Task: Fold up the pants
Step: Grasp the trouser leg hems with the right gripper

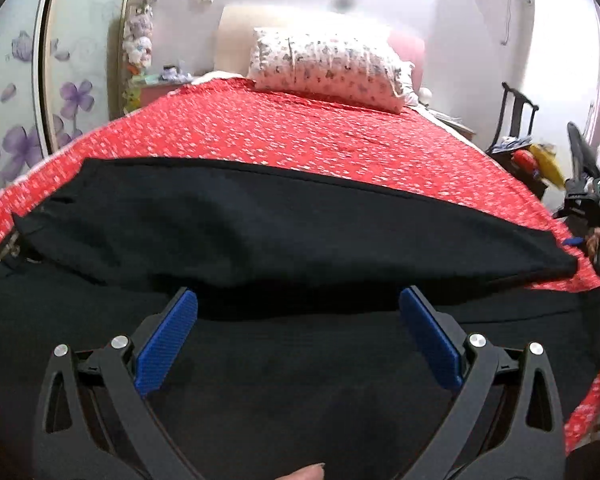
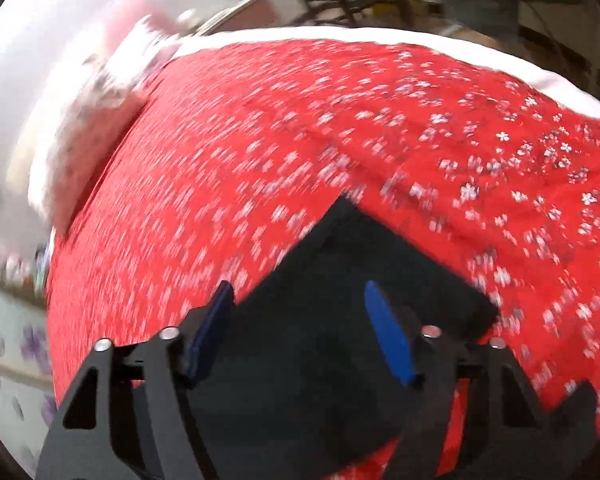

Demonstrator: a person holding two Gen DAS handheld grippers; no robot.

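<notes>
Left hand-held gripper point(image 1: 298, 308): ribbed blue pads spread wide, gripping nothing, above the cloth.
Right hand-held gripper point(image 2: 300, 300): jaws partly apart, pads clear of the cloth's squared end.
Black soft fabric pants point(image 1: 260, 224): lying lengthwise, folded, on bed.
Red flower-print quilted bedspread point(image 1: 300, 136): beneath.

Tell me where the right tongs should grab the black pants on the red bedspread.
Take the black pants at the end corner that juts onto the red bedspread, coming in from that end. It lies flat with its edge exposed, and the right tongs, open, already straddle that end.
</notes>
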